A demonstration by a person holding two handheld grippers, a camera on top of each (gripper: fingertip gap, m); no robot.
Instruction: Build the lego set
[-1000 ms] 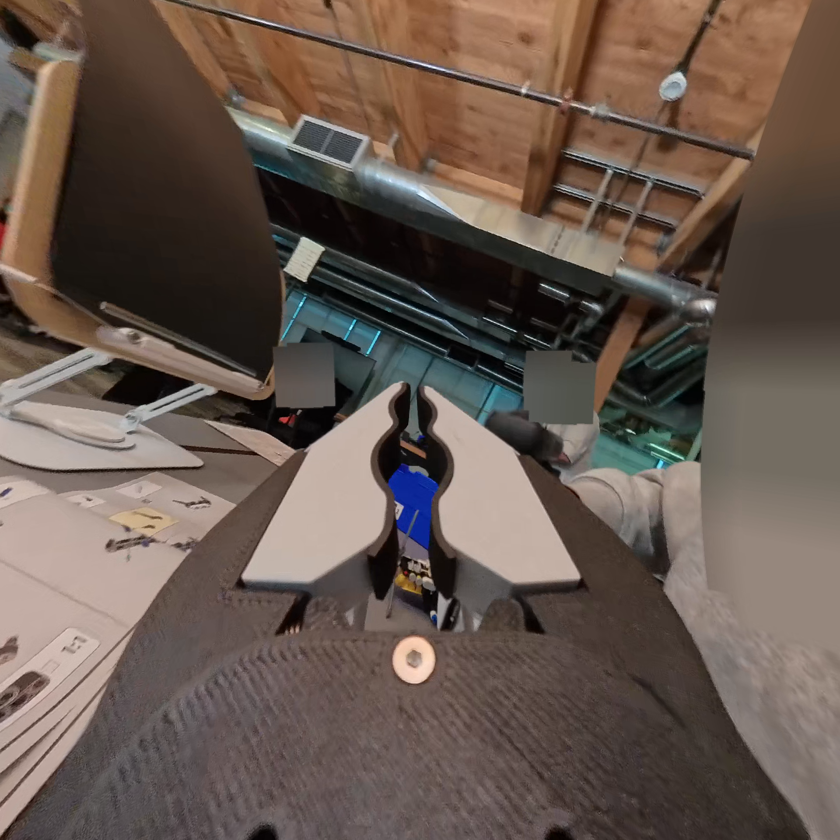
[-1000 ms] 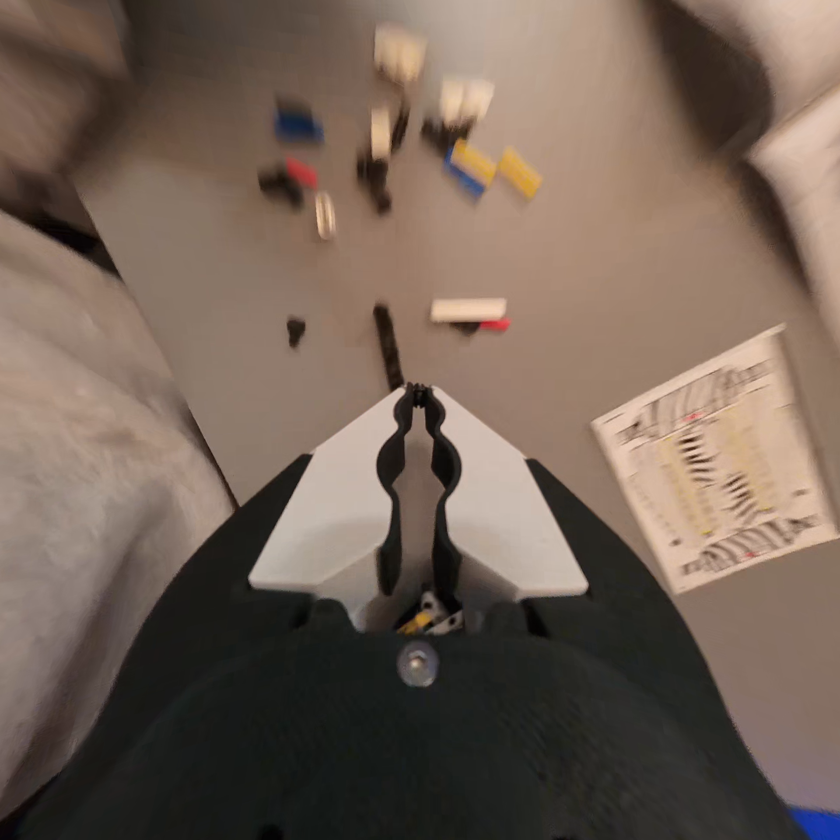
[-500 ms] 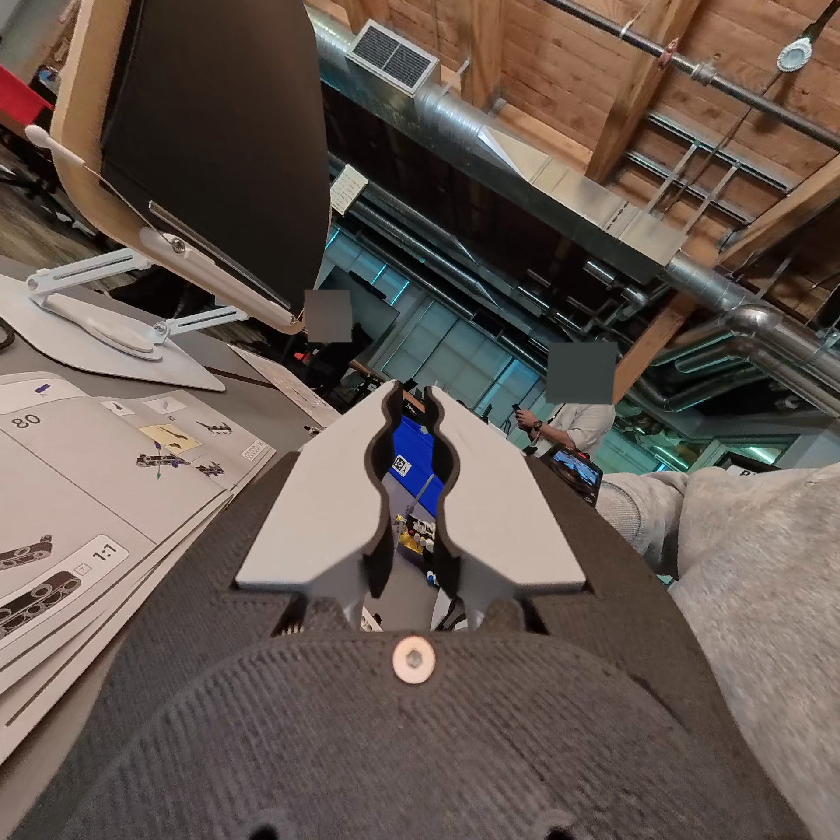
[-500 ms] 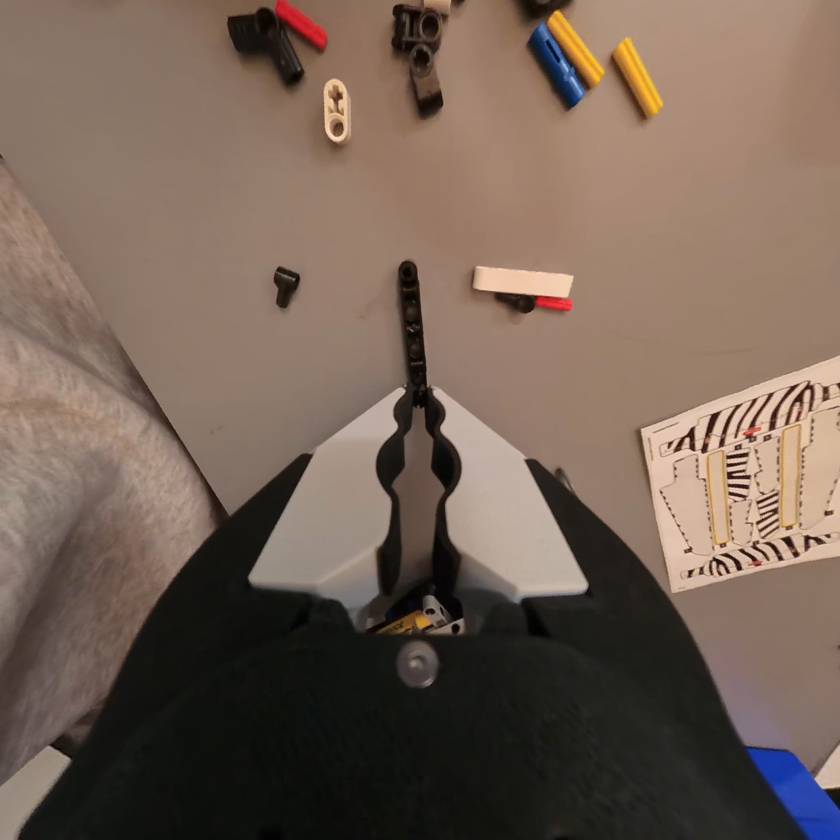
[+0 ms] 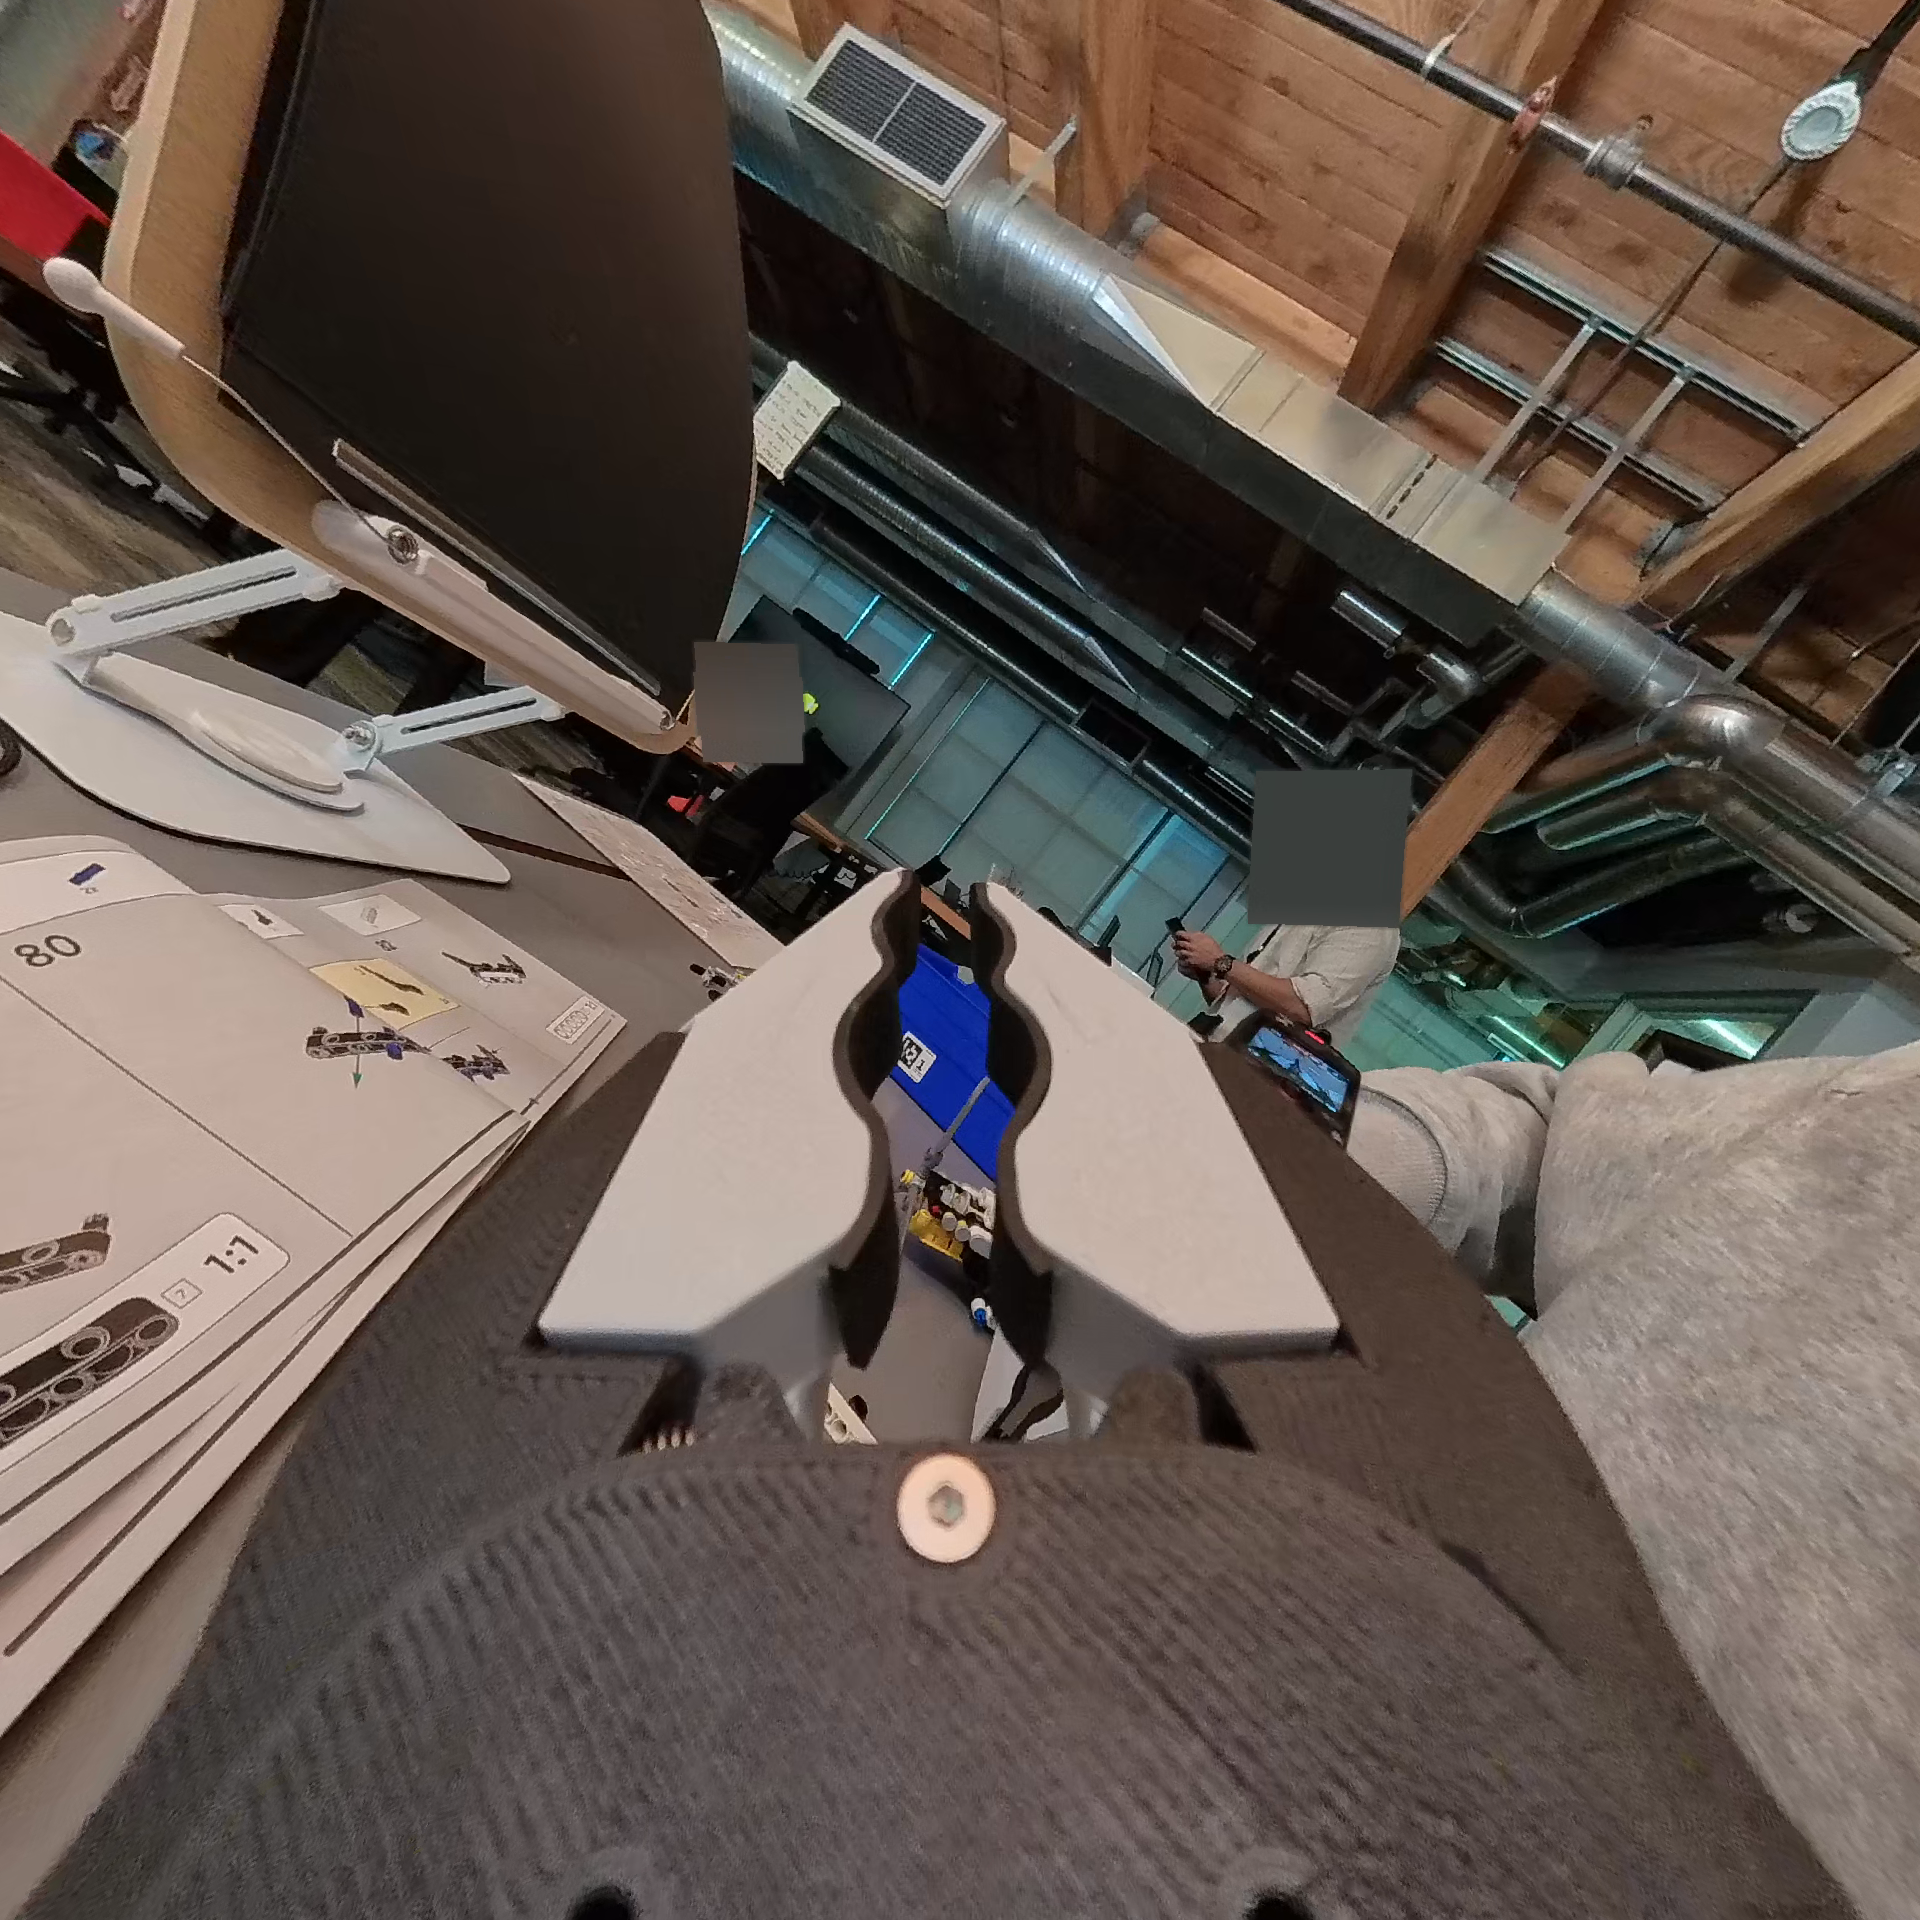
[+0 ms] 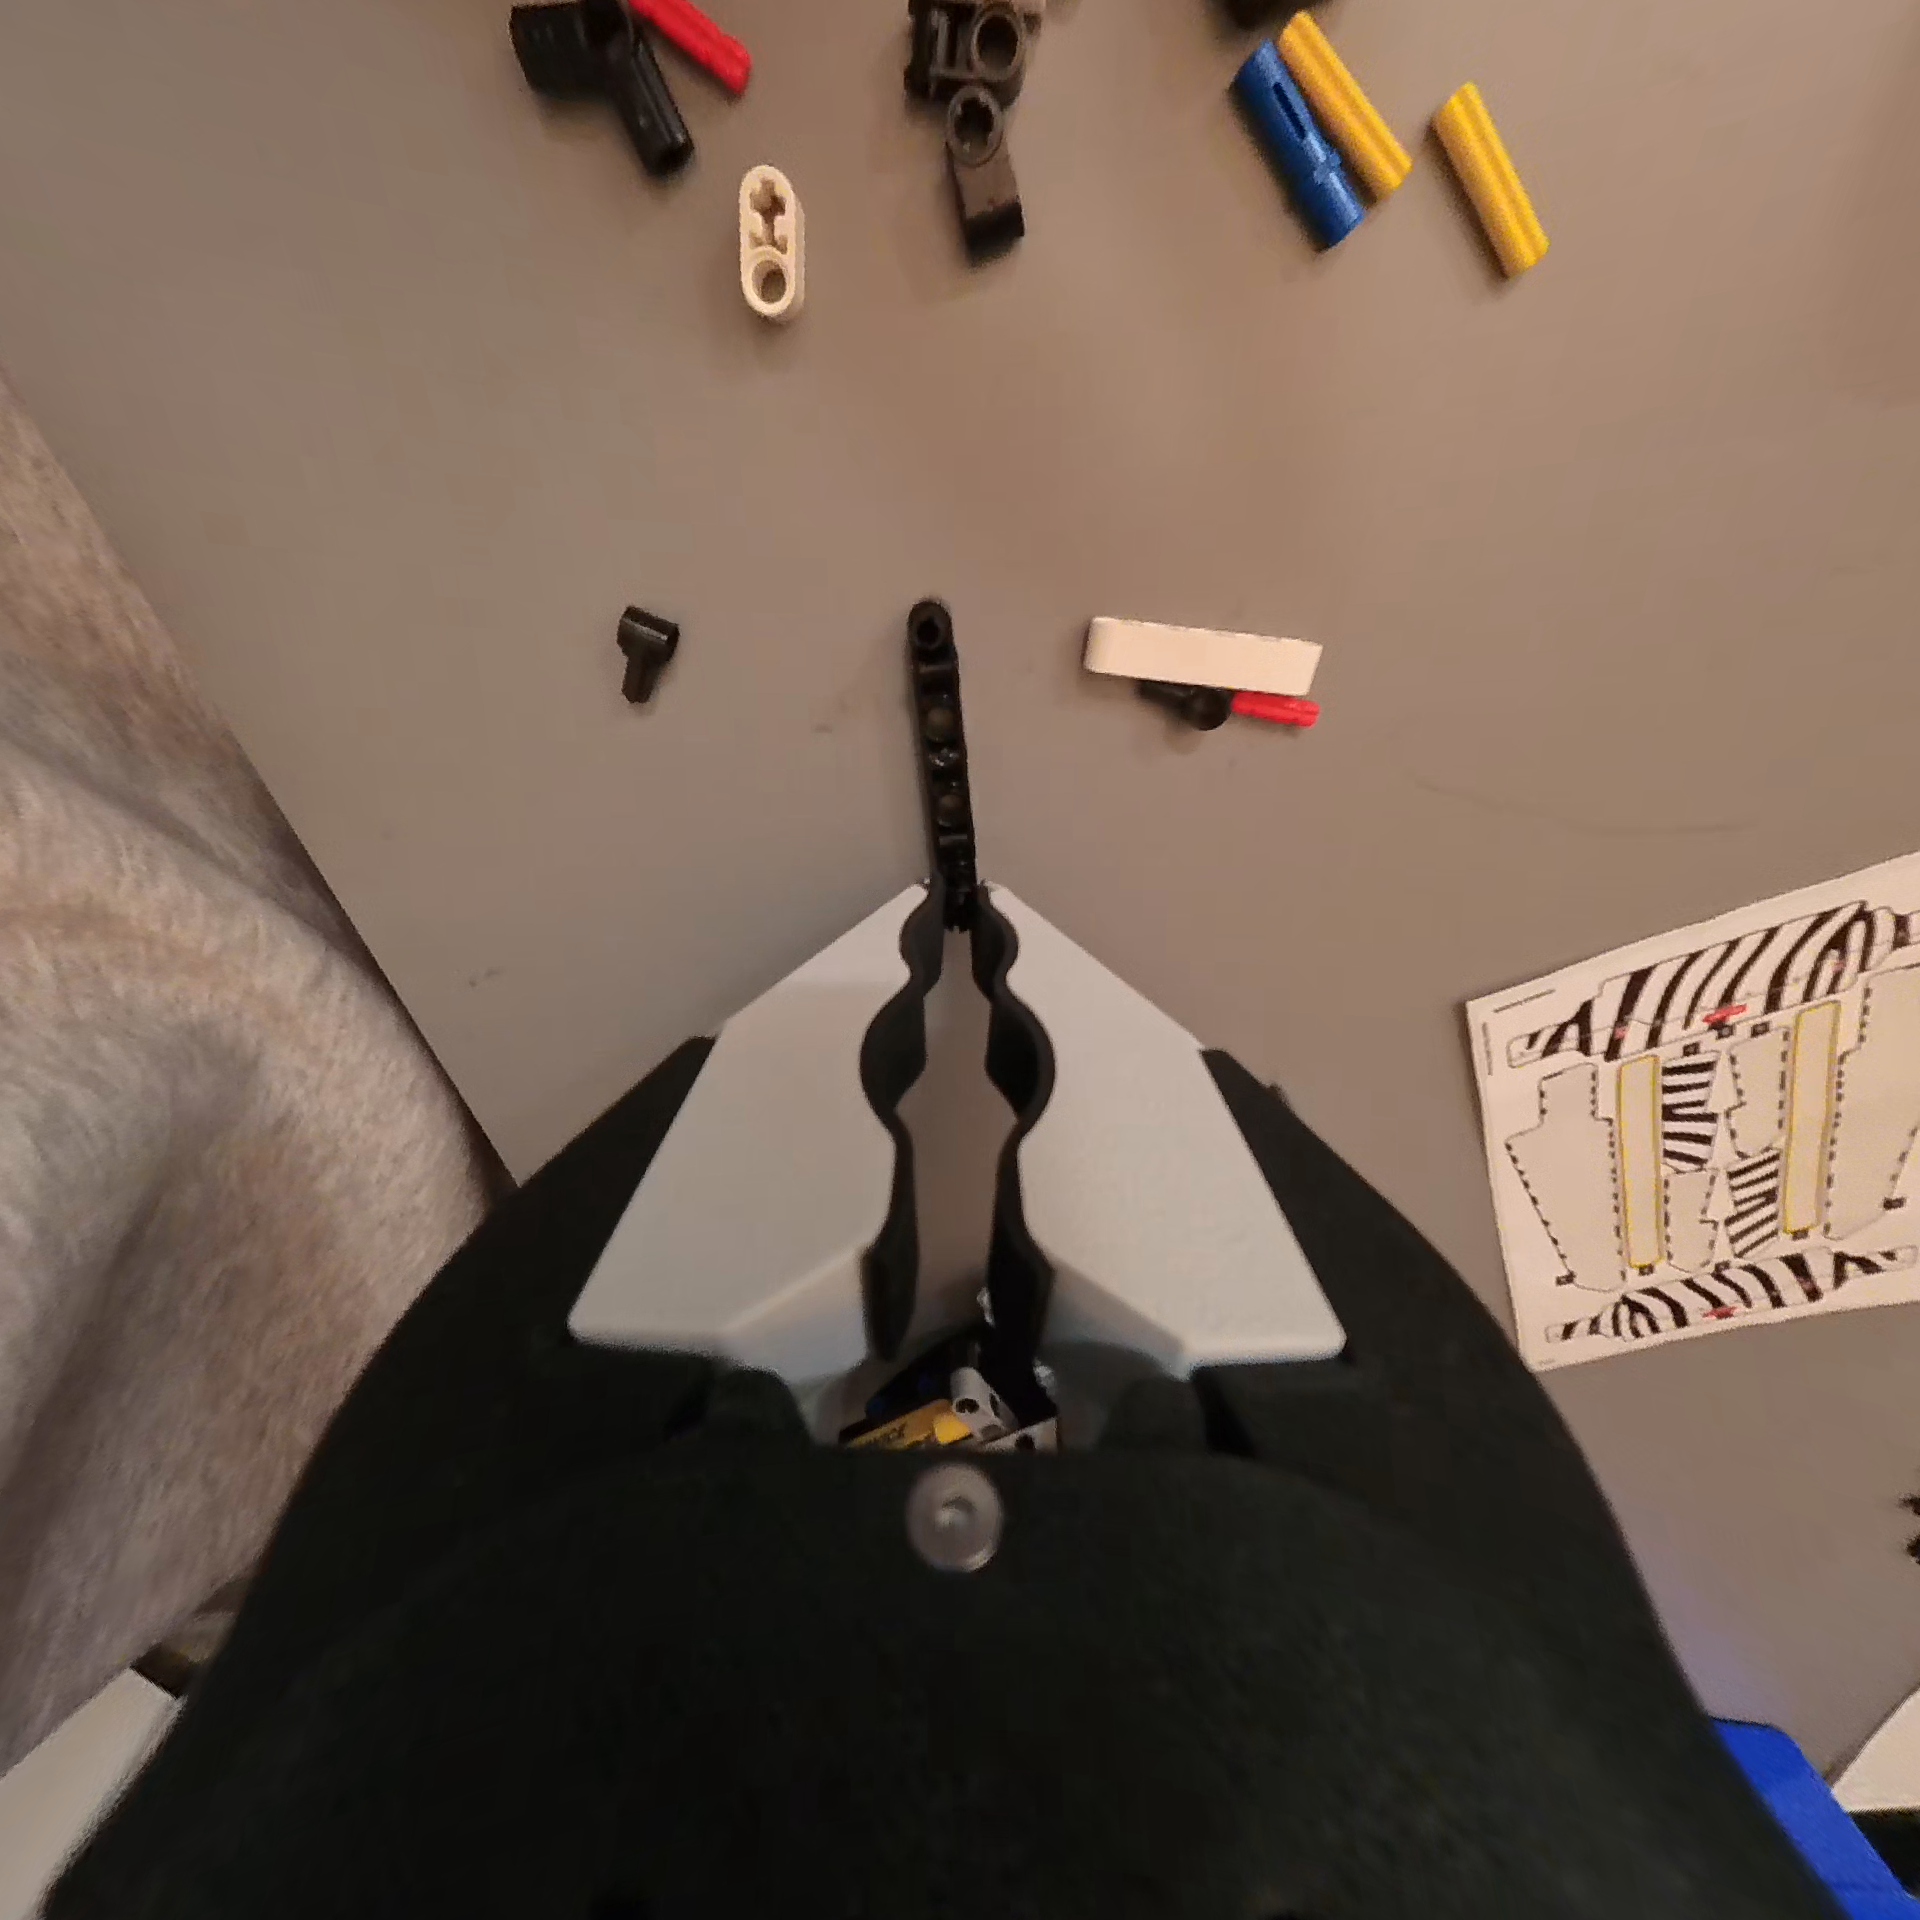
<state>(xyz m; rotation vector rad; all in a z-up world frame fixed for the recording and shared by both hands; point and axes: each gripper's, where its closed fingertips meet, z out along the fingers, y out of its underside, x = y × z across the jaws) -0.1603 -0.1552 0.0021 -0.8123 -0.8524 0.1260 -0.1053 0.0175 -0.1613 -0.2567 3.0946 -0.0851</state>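
Note:
My right gripper point(image 6: 954, 899) is shut on the near end of a thin black lego beam point(image 6: 940, 748), which sticks out forward over the grey table point(image 6: 1351, 468). Loose parts lie beyond it: a white beam point(image 6: 1202, 657) with a black-and-red pin point(image 6: 1226, 709) beside it, a small black connector point(image 6: 644, 649), a cream link point(image 6: 771, 241), two yellow axles point(image 6: 1488, 179) and a blue one point(image 6: 1294, 145). My left gripper point(image 5: 943, 891) is tilted up towards the room, its fingers a narrow gap apart and empty. The open instruction booklet point(image 5: 208, 1101) lies to its left.
A zebra-striped sticker sheet point(image 6: 1704, 1112) lies at the right of the table. A dark screen on a white stand point(image 5: 468, 312) stands behind the booklet. A blue box point(image 5: 940, 1039) shows between the left fingers. A grey sleeve point(image 6: 156, 1039) lies along the left edge. The grippers' ends are close to 25 cm from one another. The small black connector point(image 6: 644, 649) lies some 6 cm from my right tips, 25 cm from my left tips.
The right view has gone from blurred to steady, closer to the table, with the black beam still in the jaws. The left gripper has tipped slightly and its fingertips have parted a little.

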